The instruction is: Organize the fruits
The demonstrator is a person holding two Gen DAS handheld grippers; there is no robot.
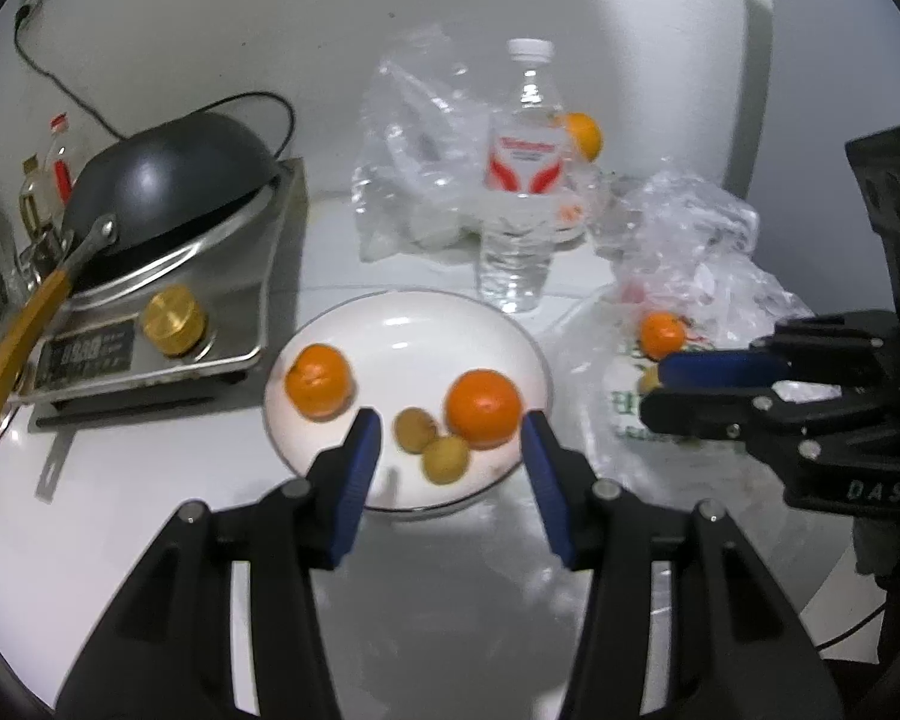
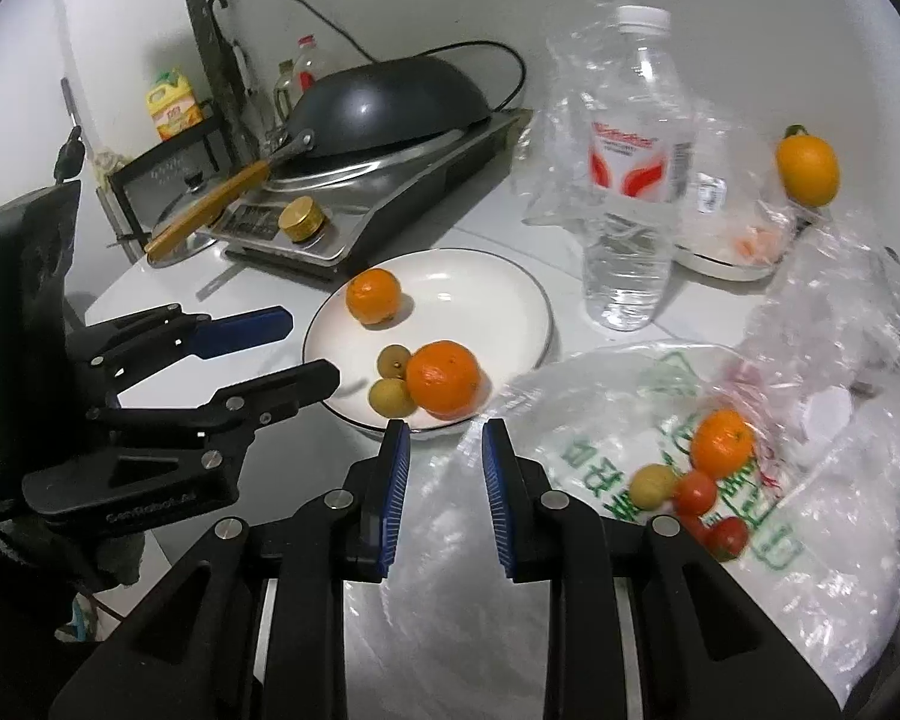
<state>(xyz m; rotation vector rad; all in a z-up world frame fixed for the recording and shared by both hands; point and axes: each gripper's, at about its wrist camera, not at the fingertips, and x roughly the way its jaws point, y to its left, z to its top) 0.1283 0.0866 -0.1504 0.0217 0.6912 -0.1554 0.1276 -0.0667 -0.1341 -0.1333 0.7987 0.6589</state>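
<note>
A white plate point(image 1: 426, 324) point(image 2: 480, 294) holds two oranges point(image 1: 319, 380) point(image 1: 483, 408) and two small brown longans point(image 1: 414, 429) point(image 1: 445, 459). My left gripper point(image 1: 450, 435) is open and empty, just above the plate's near rim. My right gripper point(image 2: 445, 438) is open and empty, between the plate and a printed plastic bag point(image 2: 630, 420). In the bag lie an orange point(image 2: 721, 441), a longan point(image 2: 651, 485) and red tomatoes point(image 2: 696, 492). Another orange point(image 2: 807, 163) sits at the back right.
A water bottle point(image 2: 633, 180) stands behind the plate. A cooktop with a dark wok point(image 1: 168, 180) is at the left. Crumpled clear bags point(image 1: 420, 144) and a second dish point(image 2: 726, 261) lie behind. Bottles and a carton point(image 2: 171, 102) stand by the wall.
</note>
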